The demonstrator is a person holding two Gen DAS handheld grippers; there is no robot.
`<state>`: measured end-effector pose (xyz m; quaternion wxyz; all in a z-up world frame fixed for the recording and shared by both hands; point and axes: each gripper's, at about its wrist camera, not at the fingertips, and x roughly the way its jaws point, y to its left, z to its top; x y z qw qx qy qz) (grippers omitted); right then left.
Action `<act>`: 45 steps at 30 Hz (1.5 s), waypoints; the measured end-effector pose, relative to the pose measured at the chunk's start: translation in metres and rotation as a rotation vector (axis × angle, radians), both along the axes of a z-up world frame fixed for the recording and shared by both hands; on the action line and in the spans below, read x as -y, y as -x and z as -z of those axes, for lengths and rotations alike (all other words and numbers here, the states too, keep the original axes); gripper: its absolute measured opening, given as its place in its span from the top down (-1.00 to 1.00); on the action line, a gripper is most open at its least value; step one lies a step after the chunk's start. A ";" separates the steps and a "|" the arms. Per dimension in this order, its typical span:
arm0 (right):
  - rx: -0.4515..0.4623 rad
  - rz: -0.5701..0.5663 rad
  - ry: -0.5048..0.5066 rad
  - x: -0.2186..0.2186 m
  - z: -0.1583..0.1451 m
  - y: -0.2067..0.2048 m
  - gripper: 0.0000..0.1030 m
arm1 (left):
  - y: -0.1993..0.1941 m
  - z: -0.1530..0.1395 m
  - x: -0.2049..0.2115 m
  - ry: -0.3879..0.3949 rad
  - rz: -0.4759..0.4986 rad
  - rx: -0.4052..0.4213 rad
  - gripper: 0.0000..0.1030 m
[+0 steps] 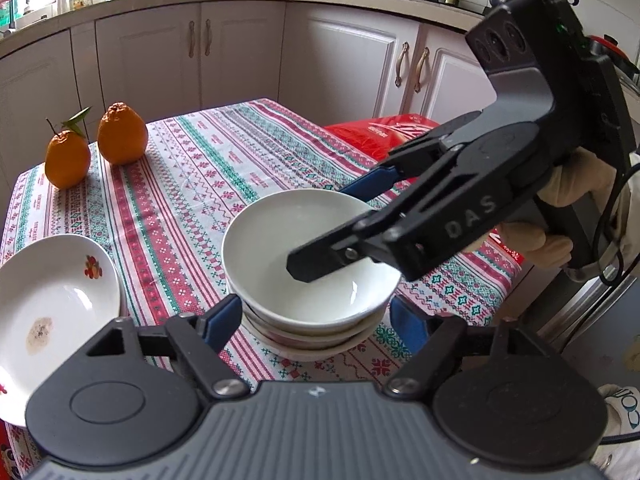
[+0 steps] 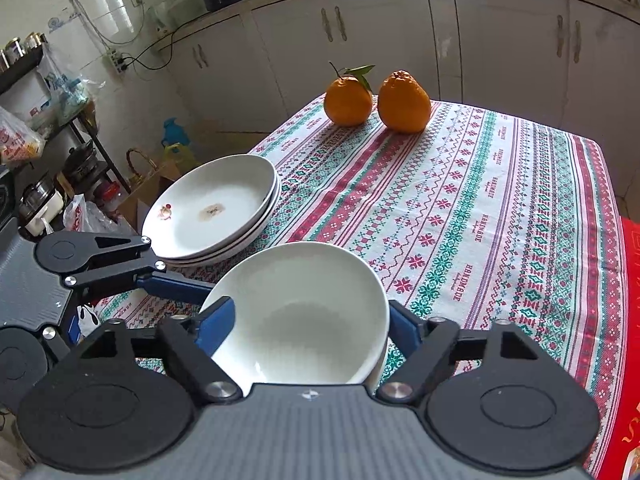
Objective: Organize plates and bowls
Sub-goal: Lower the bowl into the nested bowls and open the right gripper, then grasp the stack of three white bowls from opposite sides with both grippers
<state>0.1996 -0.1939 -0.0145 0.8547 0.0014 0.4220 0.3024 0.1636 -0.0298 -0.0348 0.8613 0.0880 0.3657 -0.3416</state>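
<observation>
A white bowl (image 1: 304, 248) sits on top of a stack of bowls (image 1: 316, 340) on the patterned tablecloth (image 1: 192, 168). My left gripper (image 1: 316, 320) is open, its blue pads either side of the stack, apart from it. My right gripper (image 1: 332, 228) reaches in from the right, one finger inside the top bowl and one outside its far rim. In the right wrist view the same bowl (image 2: 304, 312) fills the space between my right gripper's (image 2: 308, 320) blue pads. A stack of white plates (image 2: 216, 208) with a small flower print stands to the left; it also shows in the left wrist view (image 1: 52, 304).
Two oranges (image 1: 96, 148) stand at the table's far left corner; they also show in the right wrist view (image 2: 376, 98). A red bag (image 1: 384, 132) lies past the table's right edge. White kitchen cabinets (image 1: 240, 48) run behind the table.
</observation>
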 end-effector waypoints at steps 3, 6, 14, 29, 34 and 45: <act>0.026 -0.011 -0.003 0.000 -0.003 0.007 -0.96 | 0.004 -0.005 -0.003 0.006 0.001 0.027 -0.74; 0.063 -0.021 0.024 0.001 -0.005 0.015 -1.00 | 0.007 -0.008 -0.008 0.000 0.008 0.044 -0.79; 0.152 -0.050 0.126 0.001 -0.013 0.047 -1.00 | 0.014 -0.007 -0.015 -0.017 0.053 0.045 -0.84; 0.239 -0.173 0.356 -0.013 0.011 0.081 -1.00 | 0.012 0.020 -0.021 -0.110 0.125 0.019 -0.94; 0.197 -0.194 0.374 -0.011 0.027 0.069 -1.00 | 0.006 0.030 -0.011 -0.170 0.175 0.042 -0.93; 0.168 -0.354 0.361 -0.014 0.048 0.038 -1.00 | -0.017 0.040 0.008 -0.239 0.356 0.031 -0.70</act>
